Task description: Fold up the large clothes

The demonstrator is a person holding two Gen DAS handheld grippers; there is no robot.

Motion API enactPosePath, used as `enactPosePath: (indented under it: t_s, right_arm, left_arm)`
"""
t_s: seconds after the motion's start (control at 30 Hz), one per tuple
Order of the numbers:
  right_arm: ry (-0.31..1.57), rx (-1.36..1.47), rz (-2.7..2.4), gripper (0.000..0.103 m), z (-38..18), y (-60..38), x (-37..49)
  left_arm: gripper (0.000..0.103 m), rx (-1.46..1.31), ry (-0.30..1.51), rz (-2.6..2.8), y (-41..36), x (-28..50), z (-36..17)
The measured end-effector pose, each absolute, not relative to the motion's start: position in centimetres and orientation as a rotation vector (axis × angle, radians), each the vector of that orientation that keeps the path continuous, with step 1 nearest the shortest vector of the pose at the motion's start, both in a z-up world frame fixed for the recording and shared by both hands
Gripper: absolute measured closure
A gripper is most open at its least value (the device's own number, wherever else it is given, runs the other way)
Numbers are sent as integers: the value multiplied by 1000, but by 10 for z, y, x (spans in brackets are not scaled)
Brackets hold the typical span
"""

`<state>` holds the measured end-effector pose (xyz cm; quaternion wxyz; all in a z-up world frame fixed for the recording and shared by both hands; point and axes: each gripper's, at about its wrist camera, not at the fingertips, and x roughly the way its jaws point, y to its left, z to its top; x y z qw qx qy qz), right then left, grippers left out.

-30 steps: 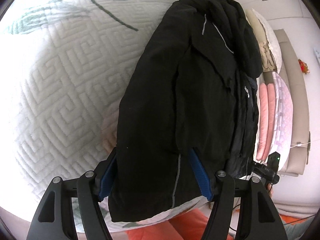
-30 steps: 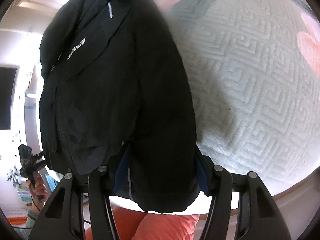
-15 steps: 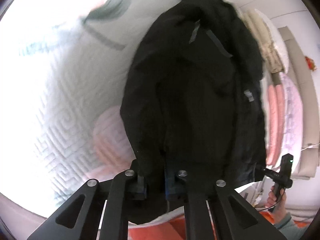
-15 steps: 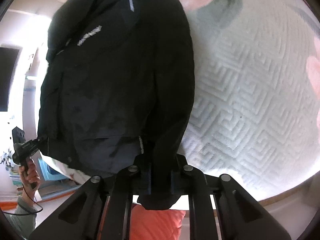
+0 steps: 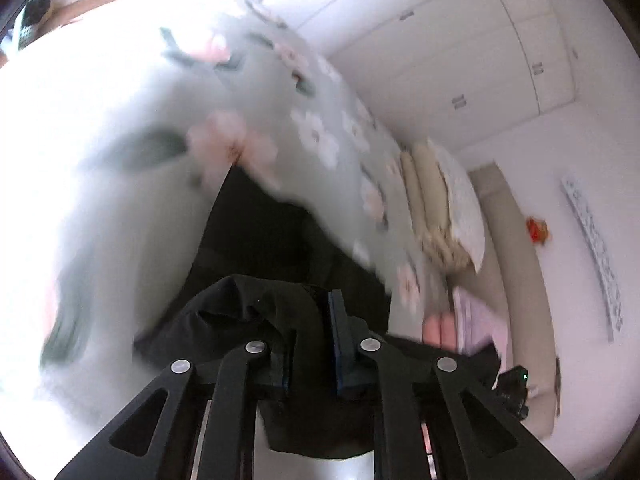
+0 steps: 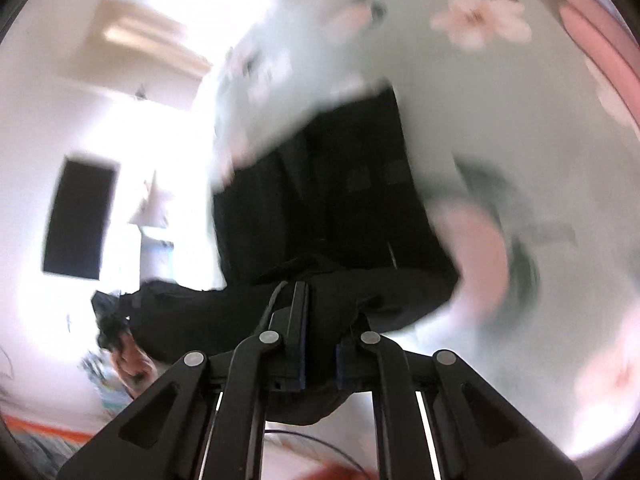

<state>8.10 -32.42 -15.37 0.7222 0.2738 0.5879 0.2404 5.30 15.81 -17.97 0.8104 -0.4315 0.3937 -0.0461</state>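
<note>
my left gripper (image 5: 310, 334) has its jaws pressed together on a bunched fold of the black jacket (image 5: 256, 240). the cloth is pinched between the blue pads (image 5: 335, 344) and some of it hangs down under the jaws. the rest of the jacket lies ahead of me on the bed cover (image 5: 120, 92), which is pale green with pink and white flowers. this view is blurred, so i cannot tell which part of the jacket i am holding.

my right gripper (image 6: 318, 334) is also closed, with its jaws pinching the black jacket (image 6: 340, 200). a thick roll of the fabric runs across just in front of the jaws, and from there the jacket spreads away over the flowered bed cover (image 6: 480, 100). far to the left in this view, the left gripper (image 6: 110, 322) is seen as a dark blurred shape at the other end of the same roll of fabric, with the hand (image 6: 132, 360) under it.

in the left wrist view, the pillows (image 5: 444, 208) are stacked at the right side of the bed, and white wardrobe doors (image 5: 460, 60) stand behind. the right gripper (image 5: 514, 390) shows at the lower right, small and dark. in the right wrist view, a black screen (image 6: 78, 216) hangs on the bright wall at the left.
</note>
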Motion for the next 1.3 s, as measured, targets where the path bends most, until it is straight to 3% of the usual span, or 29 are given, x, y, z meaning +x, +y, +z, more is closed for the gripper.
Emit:
enactPosePath:
  t_s: [0.13,0.23,0.33,0.43,0.6,0.7,0.77,0.8,0.83,0.87,0.9,1.03,1.3]
  right_arm:
    - [1275,616,472,90,-182,-303,175]
    - [1346,628,408,90,-242,-285,229]
    - [1458,602,359,87,-307,-265,249]
    - [1479,631,359,86,-327,-258,257]
    - [1495,687,395,86,-325,-270,262]
    - [1470,793,405,80,-317,-288,262]
    - [1429,894,408,72,-308,-302,259]
    - [1406,981,418,61,-303,-312,256]
    - [1378,1071,416,44,-299,-323,251]
    - [1351,1097,391,38,-293,-331,247]
    - [1320,1087,358,33,-282,-338,244]
    - [1261,961,282,33,-245,-353,231]
    - [1233,358,282,33,-229,-275,228]
  left_arm:
    - [81,-872,905,42,155,138,-222]
    - [80,-831,1035,134,148,184,-275]
    - [79,-864,1139,132,143,199,-322]
    - [79,-882,1132,95,149,198,-327]
    - [76,-934,1169,39,169,192,-314]
    - [71,-983,1145,-47,187,181,-285]
    - [59,-1046,1120,-151,203,169,-263]
    - [52,-1053,1117,-170,208,166,-256]
    - [33,-1035,1112,-166,216,162,-246]
    - [25,-992,1094,-131,225,155,-233]
    - [25,-960,1069,-97,234,150,-223]
    - [24,-849,1015,-49,249,134,-195]
    - [24,-417,1125,-91,180,173,-226]
